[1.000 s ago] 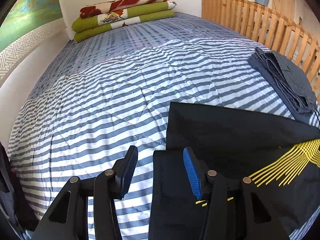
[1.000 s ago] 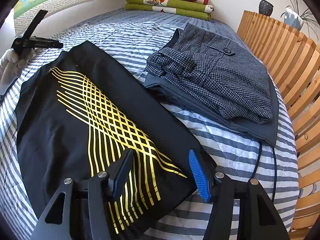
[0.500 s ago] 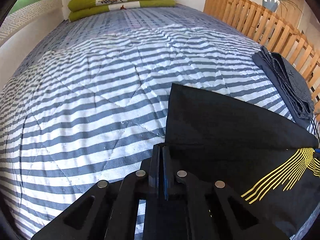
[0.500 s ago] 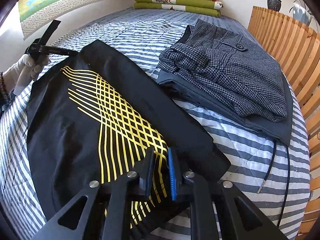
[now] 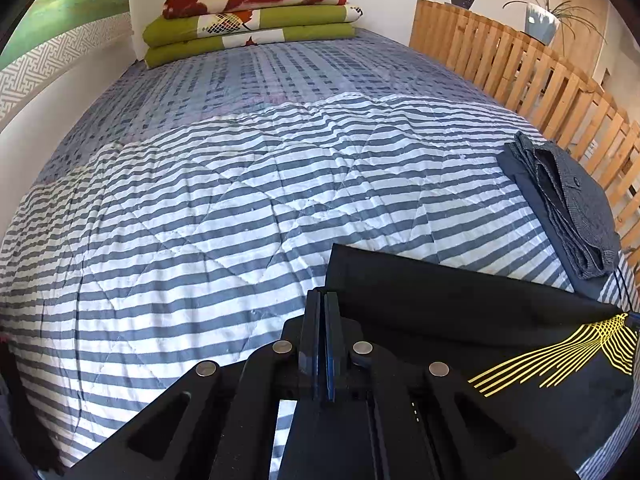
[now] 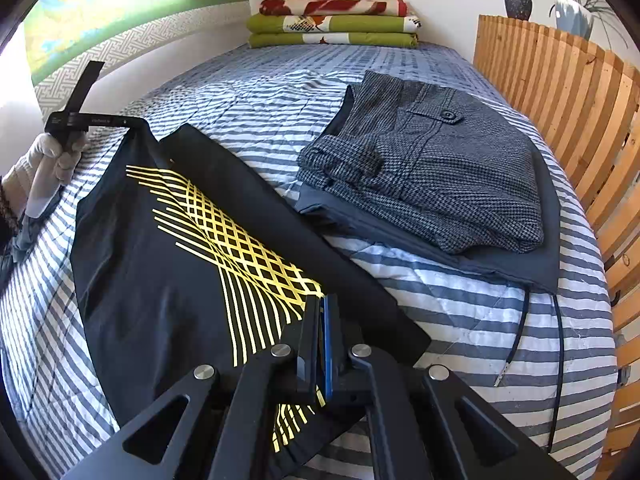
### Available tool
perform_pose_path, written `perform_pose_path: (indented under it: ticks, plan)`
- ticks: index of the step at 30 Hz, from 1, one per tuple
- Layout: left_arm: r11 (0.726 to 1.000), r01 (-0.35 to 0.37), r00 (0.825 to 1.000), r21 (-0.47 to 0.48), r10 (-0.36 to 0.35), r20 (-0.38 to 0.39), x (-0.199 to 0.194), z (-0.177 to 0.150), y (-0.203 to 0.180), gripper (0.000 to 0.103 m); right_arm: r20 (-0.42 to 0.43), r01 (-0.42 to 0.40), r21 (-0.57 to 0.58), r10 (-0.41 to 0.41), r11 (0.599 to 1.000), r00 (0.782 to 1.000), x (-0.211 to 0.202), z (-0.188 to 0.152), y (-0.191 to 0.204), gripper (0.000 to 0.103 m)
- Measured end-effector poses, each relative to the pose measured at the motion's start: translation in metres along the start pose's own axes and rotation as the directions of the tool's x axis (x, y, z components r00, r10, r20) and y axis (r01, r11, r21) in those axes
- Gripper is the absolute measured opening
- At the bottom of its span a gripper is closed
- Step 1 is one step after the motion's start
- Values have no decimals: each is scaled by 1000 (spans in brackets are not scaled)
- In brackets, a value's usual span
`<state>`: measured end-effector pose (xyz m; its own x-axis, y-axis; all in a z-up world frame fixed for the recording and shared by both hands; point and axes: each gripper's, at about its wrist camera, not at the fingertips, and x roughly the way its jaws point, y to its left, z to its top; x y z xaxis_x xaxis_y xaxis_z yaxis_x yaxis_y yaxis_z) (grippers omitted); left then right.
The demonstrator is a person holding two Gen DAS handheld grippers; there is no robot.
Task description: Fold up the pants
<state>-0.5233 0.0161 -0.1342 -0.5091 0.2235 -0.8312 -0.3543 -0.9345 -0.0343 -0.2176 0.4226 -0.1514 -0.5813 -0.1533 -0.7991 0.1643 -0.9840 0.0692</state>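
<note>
Bed point(image 5: 240, 200): quilted cover in blue-grey and white stripes, diamond stitching, slatted wooden rail point(image 6: 560, 88) running along one side.
Black pants point(image 6: 160, 280): smooth dark cloth, yellow crossing-line print, lying flat on the near part of the bed.
Grey pants point(image 6: 440, 168): coarse houndstooth weave, buttoned pocket, sitting folded on a plain slate-blue garment point(image 6: 500, 264) beside the black pair.
Blankets point(image 5: 248, 16): three folded, green and red-white, stacked at the far end.
Left tongs point(image 5: 324, 300): pinching together on a black-pants edge.
Right tongs point(image 6: 322, 304): clamping the printed edge.
No readable writing.
</note>
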Motion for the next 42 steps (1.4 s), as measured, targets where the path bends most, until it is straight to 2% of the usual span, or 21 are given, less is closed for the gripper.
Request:
perform_pose_path:
  ticks: [6, 12, 14, 16, 17, 18, 19, 20, 23, 27, 29, 31, 35, 36, 37, 39, 40, 42]
  plan:
    - [999, -33, 999, 2, 33, -34, 38, 24, -17, 1, -21, 20, 102, -18, 995, 1000, 19, 14, -29, 2]
    - [998, -63, 996, -9, 62, -61, 70, 34, -24, 2, -62, 31, 163, -21, 986, 998, 42, 18, -47, 2]
    - [994, -110, 992, -20, 108, -59, 77, 37, -25, 4, -67, 36, 175, -24, 984, 997, 48, 20, -51, 2]
    - [991, -123, 991, -55, 120, -65, 77, 39, -20, 15, -70, 49, 180, -37, 982, 997, 51, 23, -53, 3]
    - [992, -98, 994, -81, 93, -64, 74, 40, -17, 32, -72, 69, 186, -56, 980, 996, 51, 25, -55, 10]
    - [992, -82, 996, -98, 77, -55, 69, 40, -14, 43, -71, 82, 200, -69, 976, 995, 51, 26, -57, 17]
    - [991, -87, 996, -97, 84, -34, 60, 39, -13, 44, -70, 99, 217, -86, 971, 994, 48, 26, -62, 28]
    - [991, -106, 994, -84, 105, -16, 51, 39, -12, 44, -58, 104, 231, -93, 967, 994, 44, 26, -64, 31]
    - [993, -99, 995, -57, 101, 22, 17, 26, -11, 44, -16, 121, 276, -121, 954, 992, 22, 22, -72, 31]
    - [999, -26, 999, -39, 27, 35, -31, -24, -14, 44, 24, 59, 322, -70, 945, 997, -13, 6, -66, 31]
    - [999, 38, 999, -16, -38, 7, -48, -61, -23, 44, 41, 15, 285, -27, 958, 999, -32, -9, -48, 34]
    - [997, 77, 997, 6, -77, -17, -62, -101, -38, 44, 31, -16, 239, 9, 971, 999, -45, -28, -23, 42]
    - [979, 205, 973, 10, -202, -107, -70, -166, -76, 44, -27, -62, 69, 64, 996, 998, -56, -64, 37, 42]
    - [974, 225, 967, 13, -222, -122, -69, -177, -86, 44, -45, -50, -1, 50, 999, 998, -55, -71, 54, 42]
    - [971, 237, 963, 20, -232, -135, -68, -187, -97, 44, -64, -7, -92, 2, 996, 998, -53, -77, 75, 42]
    - [968, 245, 959, 43, -236, -154, -65, -202, -116, 44, -70, 64, -242, -83, 968, 994, -48, -88, 107, 42]
    - [968, 244, 959, 61, -232, -160, -64, -208, -125, 44, -70, 75, -286, -99, 955, 993, -46, -90, 119, 43]
    - [969, 210, 970, 130, -190, -151, -63, -217, -143, 44, -79, 77, -322, -108, 944, 991, -41, -92, 130, 43]
